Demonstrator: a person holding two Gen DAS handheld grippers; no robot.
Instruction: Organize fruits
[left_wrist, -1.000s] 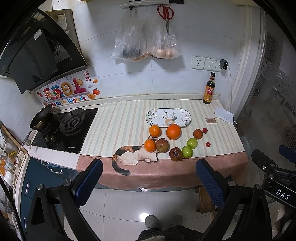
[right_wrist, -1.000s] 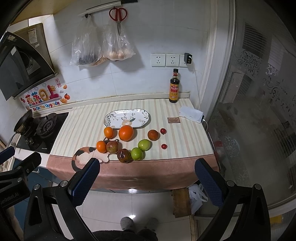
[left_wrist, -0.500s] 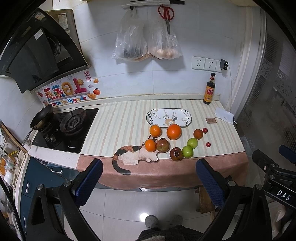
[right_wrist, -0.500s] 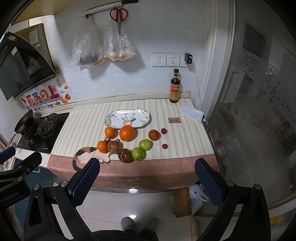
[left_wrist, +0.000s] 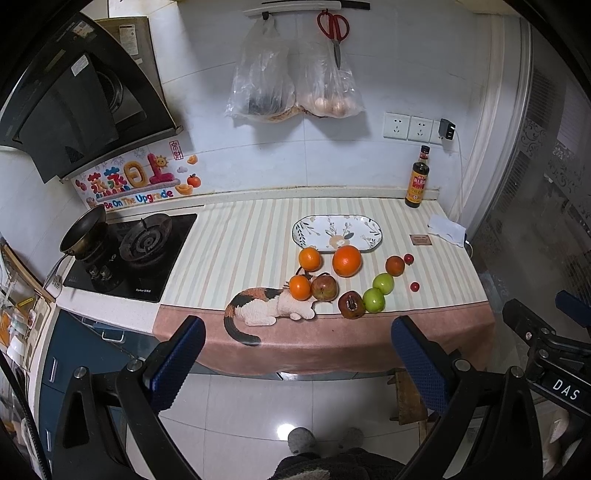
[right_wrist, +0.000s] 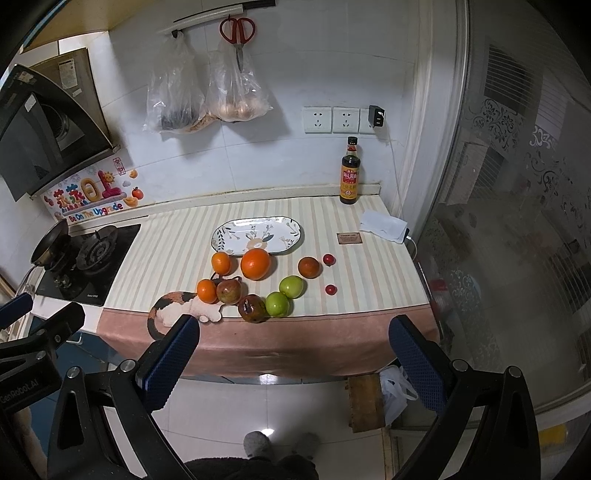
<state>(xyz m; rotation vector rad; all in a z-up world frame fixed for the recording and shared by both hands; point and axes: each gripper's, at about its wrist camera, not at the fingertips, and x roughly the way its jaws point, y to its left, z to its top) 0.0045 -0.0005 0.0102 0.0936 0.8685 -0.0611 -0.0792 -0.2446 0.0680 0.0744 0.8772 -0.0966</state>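
Observation:
Loose fruit lies on the striped counter: a large orange (left_wrist: 346, 260) (right_wrist: 255, 263), two small oranges (left_wrist: 310, 259) (left_wrist: 299, 287), a reddish apple (left_wrist: 324, 288), a dark bruised fruit (left_wrist: 352, 304), two green apples (left_wrist: 373, 300) (left_wrist: 383, 283), a brown-red fruit (left_wrist: 395, 265) and two cherry tomatoes (left_wrist: 408, 258) (left_wrist: 414, 286). An oval patterned plate (left_wrist: 337, 233) (right_wrist: 257, 235) sits empty just behind them. My left gripper (left_wrist: 297, 363) and right gripper (right_wrist: 295, 363) are both open and empty, held well back from the counter above the floor.
A gas hob (left_wrist: 129, 254) with a pan (left_wrist: 83, 230) is at the left. A sauce bottle (left_wrist: 417, 177), a white cloth (left_wrist: 445, 229) and a small brown card (left_wrist: 420, 239) lie at the back right. A glass door (right_wrist: 509, 206) bounds the right side.
Both views have drifted very slightly; the counter sits marginally closer. No fruit has moved and both grippers stay open.

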